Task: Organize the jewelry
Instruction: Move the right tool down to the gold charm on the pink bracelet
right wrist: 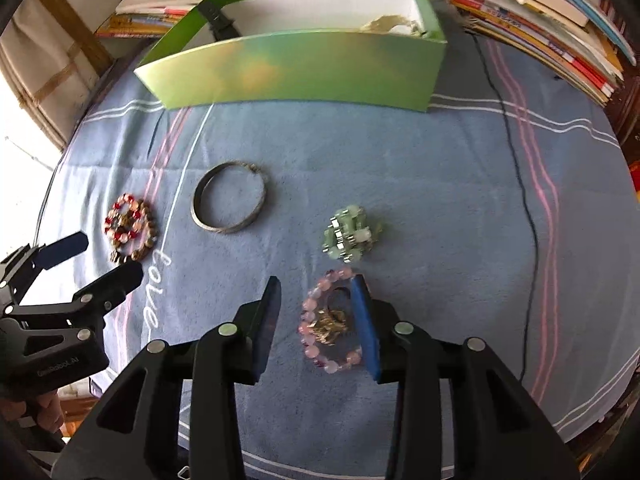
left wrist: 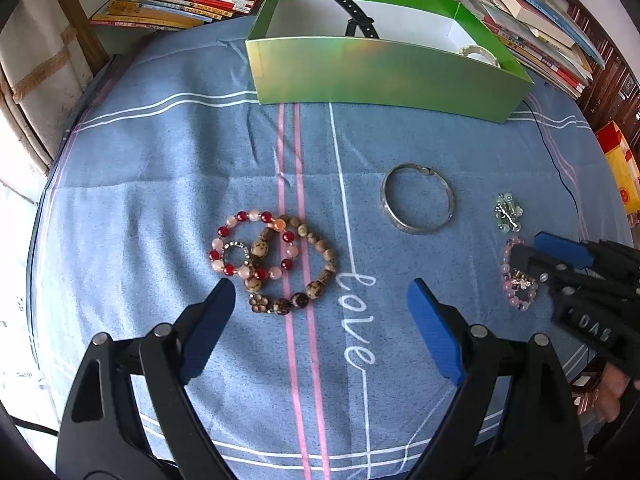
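Observation:
A pink bead bracelet (right wrist: 320, 320) with a gold charm lies on the blue cloth, its left side between the open fingers of my right gripper (right wrist: 318, 284); the right finger stands inside the ring. It also shows in the left wrist view (left wrist: 516, 280). My left gripper (left wrist: 320, 292) is open and empty, just short of a red-and-pink bead bracelet (left wrist: 254, 246) overlapping a brown bead bracelet (left wrist: 308, 272). A silver bangle (left wrist: 418, 198) and a pale green bead bracelet (left wrist: 507, 212) lie on the cloth. A green box (left wrist: 384, 74) at the back holds a black strap (left wrist: 354, 14) and a pale bracelet (left wrist: 478, 53).
Stacks of books (left wrist: 176, 4) lie behind the table at left and right (left wrist: 536, 24). A thin black cable (right wrist: 516, 184) runs across the cloth on the right. A cardboard box (left wrist: 32, 64) stands off the left edge.

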The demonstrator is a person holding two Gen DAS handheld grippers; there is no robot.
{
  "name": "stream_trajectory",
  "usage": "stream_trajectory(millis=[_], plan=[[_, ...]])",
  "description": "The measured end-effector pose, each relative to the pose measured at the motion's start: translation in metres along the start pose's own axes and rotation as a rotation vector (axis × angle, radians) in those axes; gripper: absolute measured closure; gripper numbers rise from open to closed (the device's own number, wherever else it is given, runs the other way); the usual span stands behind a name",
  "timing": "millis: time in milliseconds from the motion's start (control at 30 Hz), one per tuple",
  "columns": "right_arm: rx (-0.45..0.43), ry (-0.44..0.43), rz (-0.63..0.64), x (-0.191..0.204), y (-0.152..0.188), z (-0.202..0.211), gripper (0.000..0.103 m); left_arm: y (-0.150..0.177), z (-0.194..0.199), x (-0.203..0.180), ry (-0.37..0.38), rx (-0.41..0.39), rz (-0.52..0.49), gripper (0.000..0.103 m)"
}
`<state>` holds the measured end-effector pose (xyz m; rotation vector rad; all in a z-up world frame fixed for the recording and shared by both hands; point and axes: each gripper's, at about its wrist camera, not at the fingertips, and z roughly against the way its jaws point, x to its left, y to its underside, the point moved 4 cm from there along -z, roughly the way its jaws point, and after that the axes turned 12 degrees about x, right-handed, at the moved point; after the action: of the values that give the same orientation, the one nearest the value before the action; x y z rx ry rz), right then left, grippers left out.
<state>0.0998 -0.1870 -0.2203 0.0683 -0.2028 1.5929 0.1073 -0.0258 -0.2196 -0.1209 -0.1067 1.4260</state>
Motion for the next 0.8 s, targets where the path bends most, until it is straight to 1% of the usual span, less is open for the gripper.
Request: stream_trajectory(millis=[167, 267, 433, 533, 800], plan=[[0.006, 0.019, -0.051, -0.0108, -0.0014, -0.0005, 0.065, -0.0027, -0.003, 0.0026, 0.0, 0.009, 0.009, 0.016], [0.006, 0.029, -0.063, -0.012, -0.001, -0.0015, 0.06, -0.0044, -0.0034, 0.0006, 0.003, 0.009, 0.0, 0.016], [0.005, 0.039, -0.059, -0.0104, -0.001, -0.0016, 0.057, -0.0059, -0.0044, -0.0018, 0.011, 0.01, -0.009, 0.016], [0.008, 0.041, -0.057, -0.0083, -0.0014, -0.0029, 0.052, -0.0063, -0.0042, -0.0012, 0.013, 0.007, -0.006, 0.015], [0.019, 0.044, -0.05, -0.0037, -0.0033, -0.0073, 0.051, -0.0069, -0.0069, -0.0013, 0.016, 0.015, -0.013, 0.014]])
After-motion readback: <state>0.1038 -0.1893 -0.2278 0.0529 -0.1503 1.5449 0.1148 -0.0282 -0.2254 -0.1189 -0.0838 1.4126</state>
